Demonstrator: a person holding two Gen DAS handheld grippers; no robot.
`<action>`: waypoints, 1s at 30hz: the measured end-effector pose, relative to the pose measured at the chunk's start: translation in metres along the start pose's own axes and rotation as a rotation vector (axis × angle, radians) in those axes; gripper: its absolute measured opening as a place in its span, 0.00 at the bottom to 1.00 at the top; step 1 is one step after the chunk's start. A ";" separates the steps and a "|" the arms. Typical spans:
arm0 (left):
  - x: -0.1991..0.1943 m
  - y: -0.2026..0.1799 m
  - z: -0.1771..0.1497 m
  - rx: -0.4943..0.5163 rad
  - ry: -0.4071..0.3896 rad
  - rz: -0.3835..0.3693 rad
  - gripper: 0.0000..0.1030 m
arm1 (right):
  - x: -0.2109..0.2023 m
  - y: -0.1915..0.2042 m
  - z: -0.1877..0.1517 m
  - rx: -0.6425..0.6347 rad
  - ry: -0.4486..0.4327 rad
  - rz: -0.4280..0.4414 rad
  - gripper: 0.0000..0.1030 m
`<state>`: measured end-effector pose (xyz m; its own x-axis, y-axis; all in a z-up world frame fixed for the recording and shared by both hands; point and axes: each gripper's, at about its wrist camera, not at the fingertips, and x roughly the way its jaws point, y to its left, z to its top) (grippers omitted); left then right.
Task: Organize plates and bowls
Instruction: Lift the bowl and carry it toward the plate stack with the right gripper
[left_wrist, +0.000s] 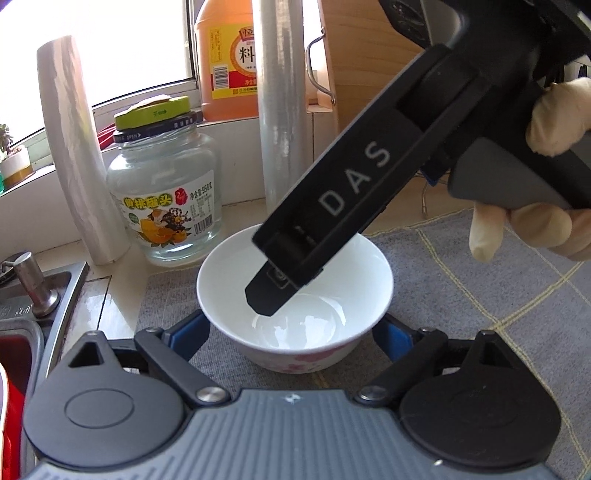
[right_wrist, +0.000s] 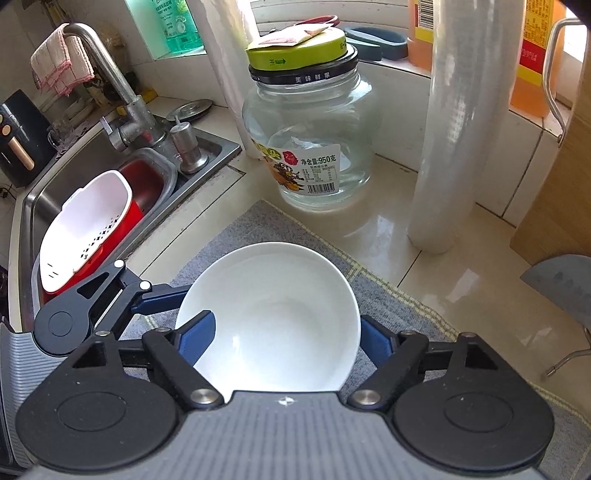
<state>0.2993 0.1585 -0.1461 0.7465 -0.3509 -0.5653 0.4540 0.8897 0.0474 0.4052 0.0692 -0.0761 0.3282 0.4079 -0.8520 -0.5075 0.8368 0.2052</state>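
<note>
A white bowl (left_wrist: 295, 295) with a pink flower pattern stands on a grey checked mat (left_wrist: 480, 288). My left gripper (left_wrist: 291, 334) is open, its blue pads on either side of the bowl's near wall. My right gripper (right_wrist: 288, 341) comes in from above, and its black finger (left_wrist: 273, 291) reaches inside the bowl. In the right wrist view one blue pad (right_wrist: 199, 339) is inside the bowl (right_wrist: 273, 317) and the other is outside its right rim; the jaws stand wide. The left gripper's body (right_wrist: 85, 310) shows at the bowl's left.
A glass jar (left_wrist: 166, 199) with a green lid stands behind the bowl. Two rolls of cling film (left_wrist: 81, 155) (left_wrist: 280, 110) stand upright beside it. An orange bottle (left_wrist: 225, 62) is on the sill. The sink (right_wrist: 92, 177) with a white strainer (right_wrist: 85, 229) lies left.
</note>
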 end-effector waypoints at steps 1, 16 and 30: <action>0.000 0.000 0.000 0.002 -0.002 -0.001 0.91 | 0.000 0.000 0.000 0.000 0.000 0.001 0.83; -0.003 0.000 0.002 0.008 -0.002 -0.014 0.90 | -0.001 -0.001 0.000 0.005 -0.001 0.000 0.79; -0.017 -0.006 0.005 0.019 -0.007 -0.020 0.90 | -0.018 0.006 -0.004 0.003 -0.011 0.005 0.79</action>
<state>0.2863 0.1583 -0.1324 0.7405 -0.3703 -0.5608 0.4778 0.8769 0.0519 0.3931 0.0655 -0.0609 0.3346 0.4166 -0.8453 -0.5069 0.8357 0.2112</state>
